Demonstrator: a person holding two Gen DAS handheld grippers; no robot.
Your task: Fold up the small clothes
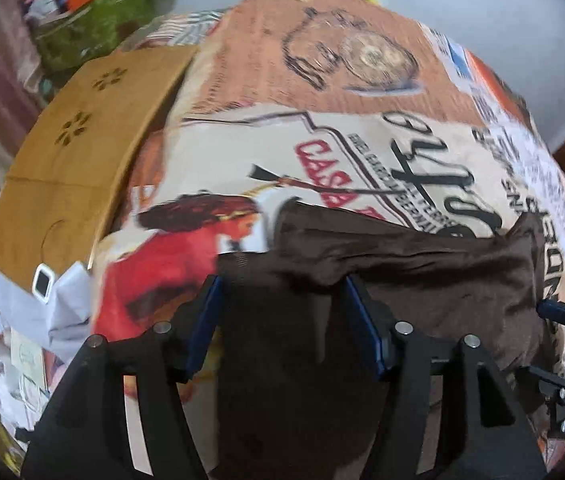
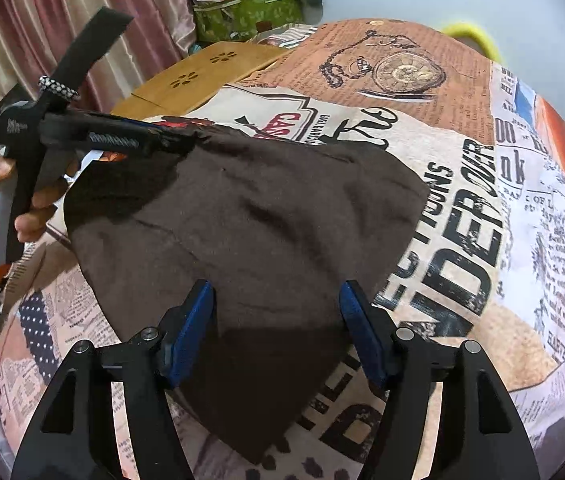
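A dark brown garment [image 2: 266, 232] lies spread on the printed newspaper-pattern cloth [image 2: 462, 220]. It also shows in the left wrist view [image 1: 422, 264], with its far edge bunched into a ridge. My left gripper [image 1: 282, 300] is open, its blue-padded fingers wide apart over the brown fabric. In the right wrist view the left gripper [image 2: 170, 140] reaches in from the left at the garment's far left corner. My right gripper [image 2: 276, 304] is open, its fingers hovering over the garment's near part, holding nothing.
A wooden board [image 1: 82, 152] with flower cut-outs lies at the left of the cloth. A green box [image 2: 246, 12] with clutter stands behind, beside pink curtains [image 2: 82, 12]. White cloth and a small white device [image 1: 44, 282] lie at the left edge.
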